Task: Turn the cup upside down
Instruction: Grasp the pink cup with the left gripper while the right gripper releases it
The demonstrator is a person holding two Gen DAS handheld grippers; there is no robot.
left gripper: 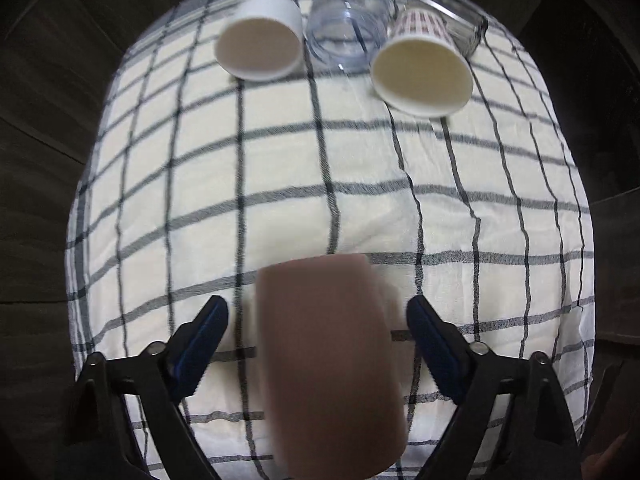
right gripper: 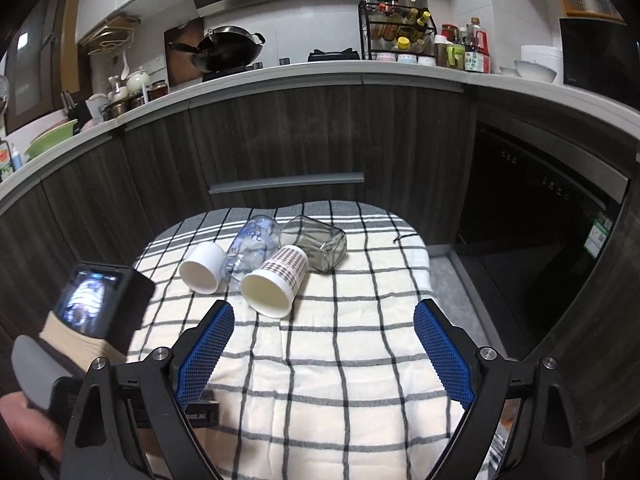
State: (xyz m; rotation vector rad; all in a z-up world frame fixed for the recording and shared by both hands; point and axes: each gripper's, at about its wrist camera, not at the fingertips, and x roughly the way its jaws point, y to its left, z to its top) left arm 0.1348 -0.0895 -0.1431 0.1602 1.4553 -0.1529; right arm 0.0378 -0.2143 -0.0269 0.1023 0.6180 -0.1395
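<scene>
Left gripper [left gripper: 318, 330], fingers spread, straddles the blurred brown cup [left gripper: 328, 364], apparently untouched, nearer than the patterned cup [left gripper: 422, 74]. Off-centre closure could topple it. Right gripper [right gripper: 324, 340] spread, empty.

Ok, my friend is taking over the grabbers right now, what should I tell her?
Left gripper: open, jaws on either side of a blurry brown cup, not squeezing it. I can't tell which way up it is.
Right gripper: open, holding nothing, above the checked cloth.
At the far end, lying on their sides: white cup, clear plastic bottle, plaid paper cup, glass jar.
Done: I can't tell, no cup plainly upside down.
Left: the lying cups still need flipping.
</scene>
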